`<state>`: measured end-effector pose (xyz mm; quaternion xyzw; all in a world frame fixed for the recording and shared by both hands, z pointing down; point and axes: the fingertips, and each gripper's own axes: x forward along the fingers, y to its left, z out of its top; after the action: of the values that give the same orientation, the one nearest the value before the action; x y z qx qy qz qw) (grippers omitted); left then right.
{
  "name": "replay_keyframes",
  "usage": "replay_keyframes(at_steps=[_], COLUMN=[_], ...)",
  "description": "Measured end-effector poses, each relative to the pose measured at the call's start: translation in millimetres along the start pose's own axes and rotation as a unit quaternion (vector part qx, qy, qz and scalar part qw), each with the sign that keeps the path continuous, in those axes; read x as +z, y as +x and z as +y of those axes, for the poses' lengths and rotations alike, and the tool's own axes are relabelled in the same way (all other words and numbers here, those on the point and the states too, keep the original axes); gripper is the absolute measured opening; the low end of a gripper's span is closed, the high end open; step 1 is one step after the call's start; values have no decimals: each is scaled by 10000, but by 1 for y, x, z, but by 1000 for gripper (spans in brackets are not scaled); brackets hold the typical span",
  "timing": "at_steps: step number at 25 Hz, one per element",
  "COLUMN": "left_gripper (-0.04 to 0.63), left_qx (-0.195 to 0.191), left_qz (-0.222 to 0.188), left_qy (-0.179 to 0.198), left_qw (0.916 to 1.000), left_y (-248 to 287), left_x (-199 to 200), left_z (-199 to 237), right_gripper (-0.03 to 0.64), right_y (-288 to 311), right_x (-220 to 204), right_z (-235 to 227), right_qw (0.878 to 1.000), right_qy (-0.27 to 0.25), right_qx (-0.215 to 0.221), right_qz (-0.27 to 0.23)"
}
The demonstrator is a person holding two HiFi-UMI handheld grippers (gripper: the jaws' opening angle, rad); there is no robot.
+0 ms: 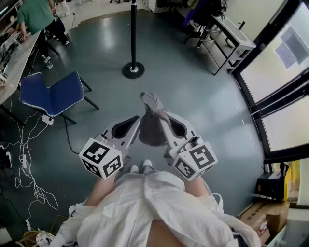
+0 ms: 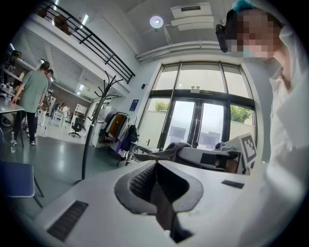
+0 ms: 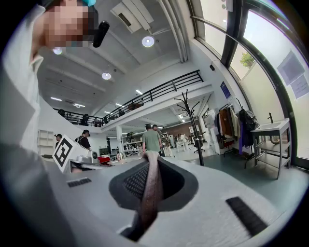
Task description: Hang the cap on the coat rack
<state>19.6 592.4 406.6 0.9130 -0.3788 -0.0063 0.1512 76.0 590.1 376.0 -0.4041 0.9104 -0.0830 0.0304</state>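
Observation:
A grey-brown cap (image 1: pixel 151 124) hangs between my two grippers in front of me. My right gripper (image 1: pixel 166 123) is shut on it; a strip of its fabric (image 3: pixel 150 185) runs between the jaws. My left gripper (image 1: pixel 137 120) meets the cap's left edge and looks shut on a thin fold of it, with the cap's brim (image 2: pixel 159 153) showing past the tips. The coat rack (image 1: pixel 133 34), a black pole on a round base, stands ahead on the floor. It also shows in the left gripper view, coat rack (image 2: pixel 93 135), and in the right gripper view, coat rack (image 3: pixel 192 126), its hooks bare.
A blue chair (image 1: pixel 53 94) stands at left beside a long table (image 1: pixel 14 62), where a person in green (image 1: pixel 35 14) stands. Cables (image 1: pixel 24 164) lie on the floor at left. A white shelf unit (image 1: pixel 228 39) and glass doors are at right, and a cardboard box (image 1: pixel 263 217) at lower right.

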Motion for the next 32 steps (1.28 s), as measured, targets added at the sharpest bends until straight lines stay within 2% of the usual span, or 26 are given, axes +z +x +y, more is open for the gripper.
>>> replay_keyframes(at_steps=[11, 19, 24, 32], left_gripper=[15, 15, 15, 15], left_qx=[120, -18, -183, -240], left_qz=[31, 39, 181, 149], left_qy=[7, -56, -259, -154], left_qw=[9999, 10000, 9993, 9995], left_y=[-1, 6, 13, 37], left_x=[-1, -2, -11, -11], left_z=[6, -3, -8, -19], right_gripper=[11, 11, 11, 11], right_y=[-5, -9, -7, -11], right_x=[-3, -15, -19, -12], right_z=[-12, -27, -27, -40], right_qw=[9997, 9986, 9986, 9990], right_qy=[27, 242, 391, 368], right_qx=[-179, -385, -262, -5], right_qz=[192, 274, 236, 250])
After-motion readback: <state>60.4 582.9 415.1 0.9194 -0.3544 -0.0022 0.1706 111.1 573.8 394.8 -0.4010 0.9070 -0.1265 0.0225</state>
